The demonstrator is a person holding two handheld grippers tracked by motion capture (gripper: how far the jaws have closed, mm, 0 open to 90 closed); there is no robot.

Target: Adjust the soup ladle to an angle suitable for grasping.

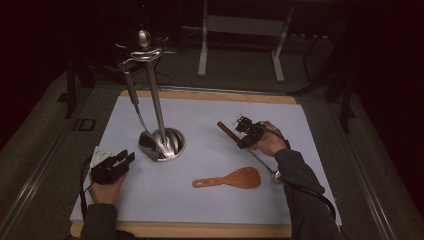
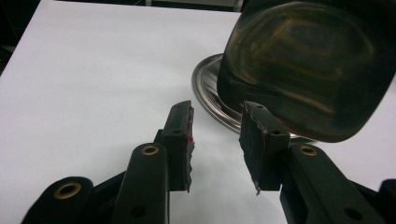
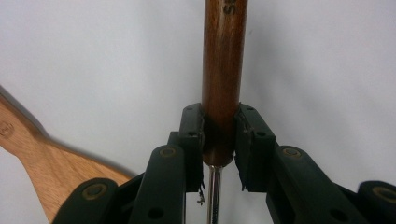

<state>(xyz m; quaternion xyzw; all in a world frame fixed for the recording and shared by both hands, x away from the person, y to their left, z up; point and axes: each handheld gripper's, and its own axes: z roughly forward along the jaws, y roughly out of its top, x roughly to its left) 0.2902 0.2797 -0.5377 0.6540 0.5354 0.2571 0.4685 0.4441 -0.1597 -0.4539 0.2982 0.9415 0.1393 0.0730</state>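
Note:
My right gripper (image 1: 243, 131) (image 3: 220, 116) is shut on the dark wooden handle (image 1: 226, 130) (image 3: 224, 60) of a metal utensil. Its thin steel shaft runs back under the hand to a small head (image 1: 276, 176) near the mat. A light wooden spatula (image 1: 235, 178) (image 3: 42, 158) lies flat on the mat just in front of that hand. At the left, my left gripper (image 1: 127, 156) (image 2: 217, 112) is open with nothing between its fingers. It points at the round base (image 1: 172, 142) (image 2: 208, 88) of a steel utensil stand. A shiny turner blade (image 1: 146, 143) (image 2: 303, 70) hangs there from the stand's top.
The stand's pole (image 1: 155, 95) rises to hooks at the top, where the turner's long handle (image 1: 131, 90) hangs. A white mat (image 1: 210, 110) covers a wooden board. Dark floor and metal frame legs (image 1: 202, 50) lie beyond the far edge.

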